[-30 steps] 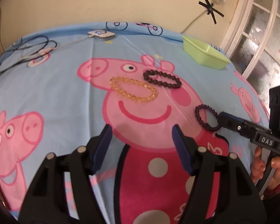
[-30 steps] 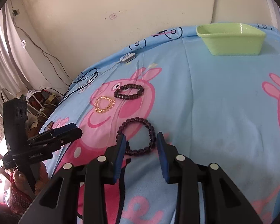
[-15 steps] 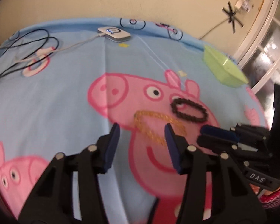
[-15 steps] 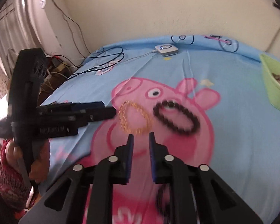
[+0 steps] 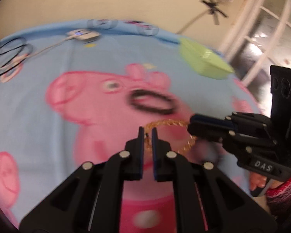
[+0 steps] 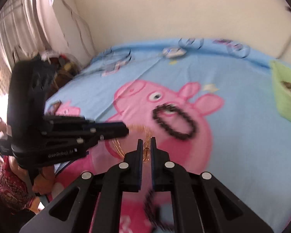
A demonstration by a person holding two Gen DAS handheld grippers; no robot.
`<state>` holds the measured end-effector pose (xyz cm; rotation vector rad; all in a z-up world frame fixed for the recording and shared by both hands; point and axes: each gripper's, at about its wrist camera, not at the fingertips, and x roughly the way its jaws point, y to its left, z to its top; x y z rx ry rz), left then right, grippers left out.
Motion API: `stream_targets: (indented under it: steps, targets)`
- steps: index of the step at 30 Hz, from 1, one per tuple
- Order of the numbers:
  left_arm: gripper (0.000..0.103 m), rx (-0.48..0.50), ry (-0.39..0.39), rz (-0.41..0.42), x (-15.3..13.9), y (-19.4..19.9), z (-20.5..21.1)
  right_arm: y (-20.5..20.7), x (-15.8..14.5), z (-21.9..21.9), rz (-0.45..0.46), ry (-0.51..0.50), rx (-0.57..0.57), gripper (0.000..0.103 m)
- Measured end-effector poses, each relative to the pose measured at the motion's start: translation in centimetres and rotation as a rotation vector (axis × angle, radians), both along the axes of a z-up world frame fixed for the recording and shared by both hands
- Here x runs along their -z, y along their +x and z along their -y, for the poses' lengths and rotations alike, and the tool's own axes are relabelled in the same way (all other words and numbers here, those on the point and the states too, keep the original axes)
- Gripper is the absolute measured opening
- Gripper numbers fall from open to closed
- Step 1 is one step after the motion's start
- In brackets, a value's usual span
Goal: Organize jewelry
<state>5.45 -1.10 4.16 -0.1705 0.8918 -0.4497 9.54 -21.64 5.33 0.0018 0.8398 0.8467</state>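
The amber bracelet (image 5: pixel 168 123) was found on the bed (image 5: pixel 38 116), over the printed pig's cheek, just in front of the black bracelet (image 5: pixel 151 102) and well apart from the green tub (image 5: pixel 201 62). The left claw (image 5: pixel 147 136) had just been closing and was clamped on the loop's near-left beads. The right claw (image 6: pixel 145 145) was shut, with amber beads seen in the slit between its jaws; whether those beads were pinched or only seen through the slit could not be told. A blurred dark bracelet (image 6: pixel 151 202) was seen beneath it, its support unclear.

The amber bracelet was judged light, limp and strung of small, smooth beads, so sagging and slipping were to be expected. A pinch across the strand, square on one or two beads, was judged the best hold, and a hard pull was to be avoided for the cord's sake.

The loop was drawn into an oval, its long axis running from one claw towards the other, left to right in the left wrist view.
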Motion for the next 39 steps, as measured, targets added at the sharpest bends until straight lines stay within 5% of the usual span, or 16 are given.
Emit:
stream_targets:
  steps: [5,13,17,24,27,33,39]
  targets:
    - [0.006,0.182,-0.006,0.041,-1.8,-0.2,8.1,-1.6,-1.1,8.2,0.059,0.051,0.192,0.000]
    - [0.006,0.418,0.053,-0.002,0.2,-1.1,19.0,-4.7,2.1,17.8,-0.020,0.010,0.398,0.000]
    - [0.007,0.424,0.169,0.028,1.2,-2.3,20.7,-6.1,3.7,18.9,-0.035,-0.020,0.446,0.000]
    - [0.013,0.414,0.167,0.004,1.4,-2.6,20.0,-6.6,3.9,17.1,0.060,-0.120,0.402,0.003]
    - [0.006,0.425,0.177,0.033,1.5,-2.8,20.2,-7.0,4.1,16.8,0.111,-0.158,0.379,0.000]
    - [0.006,0.426,0.118,0.001,0.2,-0.7,19.7,-4.2,2.4,18.5,0.065,-0.011,0.376,0.000]
    - [0.006,0.369,0.085,0.076,-4.9,5.2,20.5,0.8,-2.6,18.3,0.197,0.050,0.353,0.000]
